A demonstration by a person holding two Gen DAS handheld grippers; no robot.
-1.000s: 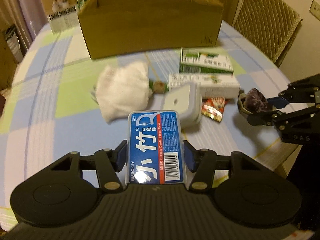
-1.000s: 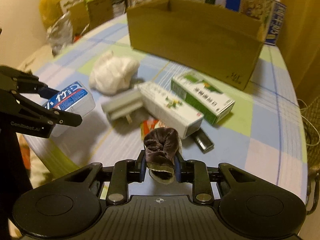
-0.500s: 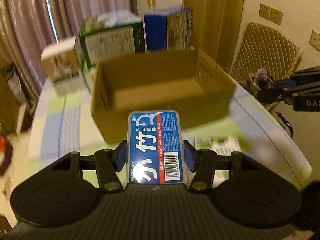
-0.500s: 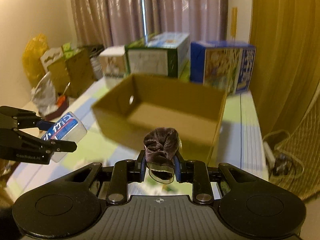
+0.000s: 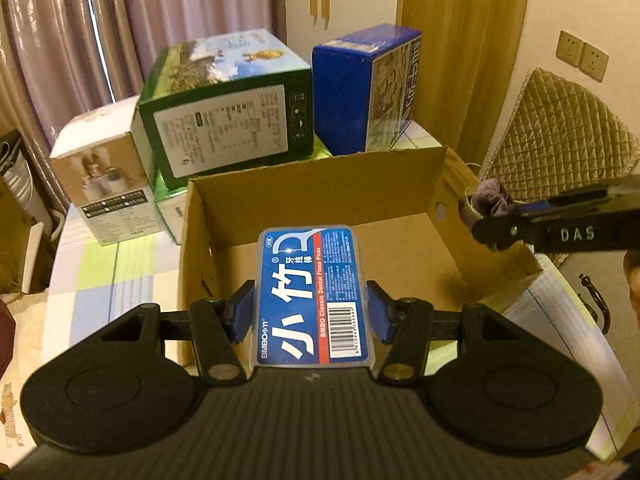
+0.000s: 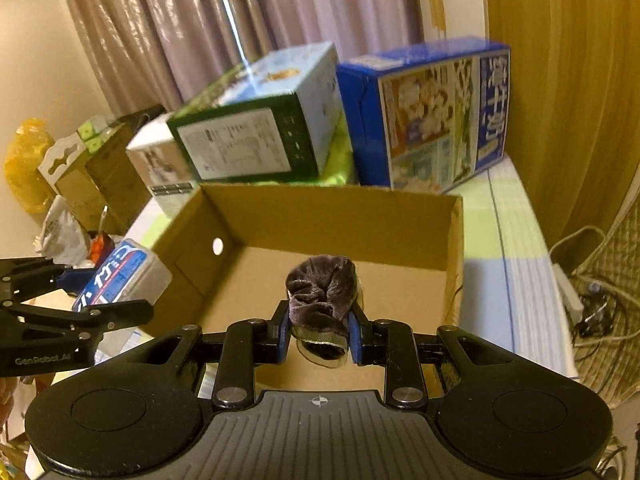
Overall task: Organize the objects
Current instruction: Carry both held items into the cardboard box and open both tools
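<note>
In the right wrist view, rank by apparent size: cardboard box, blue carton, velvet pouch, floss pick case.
1. cardboard box
2. blue carton
3-4. velvet pouch in the right claw and floss pick case in the left claw: look alike; the case is partly hidden, so unranked.

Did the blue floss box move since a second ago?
Yes. The floss box, clamped in the left gripper, went up from the table and forward; it now hangs over the cardboard box.

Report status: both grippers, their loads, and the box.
Left gripper shut on floss pick box. Right gripper shut on dark velvet pouch. Both poised over open cardboard box; its visible floor bare, nothing blocking.
</note>
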